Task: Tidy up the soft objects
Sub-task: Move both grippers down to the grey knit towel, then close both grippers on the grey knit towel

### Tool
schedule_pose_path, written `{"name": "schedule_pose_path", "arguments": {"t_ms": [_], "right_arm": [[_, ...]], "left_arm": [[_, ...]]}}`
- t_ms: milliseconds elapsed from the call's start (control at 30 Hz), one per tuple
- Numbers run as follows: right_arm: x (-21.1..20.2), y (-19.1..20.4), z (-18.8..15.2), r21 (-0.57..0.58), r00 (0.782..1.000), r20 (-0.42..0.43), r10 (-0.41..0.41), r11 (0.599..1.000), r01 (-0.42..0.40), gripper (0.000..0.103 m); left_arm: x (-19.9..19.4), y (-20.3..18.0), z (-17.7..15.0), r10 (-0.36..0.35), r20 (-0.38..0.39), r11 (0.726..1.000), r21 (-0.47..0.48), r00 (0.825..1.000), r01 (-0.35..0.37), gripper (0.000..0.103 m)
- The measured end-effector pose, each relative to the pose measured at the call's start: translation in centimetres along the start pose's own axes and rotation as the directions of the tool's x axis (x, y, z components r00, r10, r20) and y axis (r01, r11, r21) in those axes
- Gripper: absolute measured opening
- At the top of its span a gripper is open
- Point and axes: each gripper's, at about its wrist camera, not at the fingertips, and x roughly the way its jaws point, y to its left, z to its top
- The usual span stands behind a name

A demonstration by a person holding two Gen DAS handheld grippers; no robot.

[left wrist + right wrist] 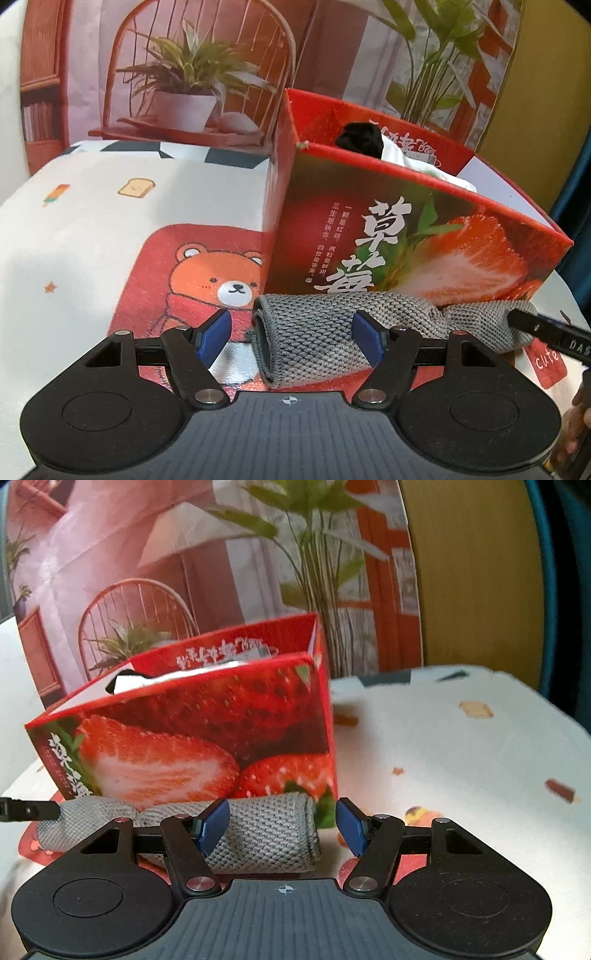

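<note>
Here, item by item.

Grey knitted sock, rolled at one end (317,336): lies flat on the worktop, directly in front of the box and touching or nearly touching its base. In the left wrist view the rolled, open end points left and a thinner tail runs right. In the right wrist view (266,830) the roll points right and the tail runs left.

Red cardboard box printed with strawberries and white Chinese characters (413,236): stands upright on the worktop, open at the top. A black soft item (360,140) and a white crumpled cloth (399,153) show above its rim, touching each other.

Left gripper, black with blue pads (295,334): jaws spread wide, released. The rolled end of the sock sits between the pads; the right pad (367,341) overlaps the sock in the picture, the left pad stands apart from it. Whether any pad touches the fabric cannot be told.

Right gripper, same build (283,827): jaws spread wide, released. The left pad (214,827) overlaps the roll in the picture; the right pad stands clear of it, beside the box corner. A black finger of this gripper also shows at the sock's tail in the left wrist view (546,328).

White printed cloth with a bear in a red panel and small food motifs (92,229): covers the worktop under everything.

Backdrop poster showing a wire chair, potted plants and red shelving (192,74): stands behind the box.
</note>
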Motion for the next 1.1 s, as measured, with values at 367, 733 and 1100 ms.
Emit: {"name": "schedule_pose_path", "arguments": {"t_ms": [367, 733, 1100], "right_arm": [[1.5, -1.2, -0.5, 0.076, 0.997, -0.071, 0.044, 0.996, -0.039, 0.05], [1.2, -0.8, -0.6, 0.046, 0.997, -0.054, 0.063, 0.997, -0.061, 0.035], [0.6, -0.1, -0.7, -0.001, 0.997, -0.033, 0.069, 0.998, -0.069, 0.018]], "left_arm": [[0.9, -0.2, -1.5, -0.008, -0.014, 1.0, 0.005, 1.0, 0.008, 0.031], [0.6, -0.8, -2.5, 0.009, 0.017, 0.999, 0.045, 1.0, -0.01, 0.03], [-0.7, -1.3, -2.3, -0.003, 0.017, 0.999, 0.051, 1.0, 0.003, 0.01]]}}
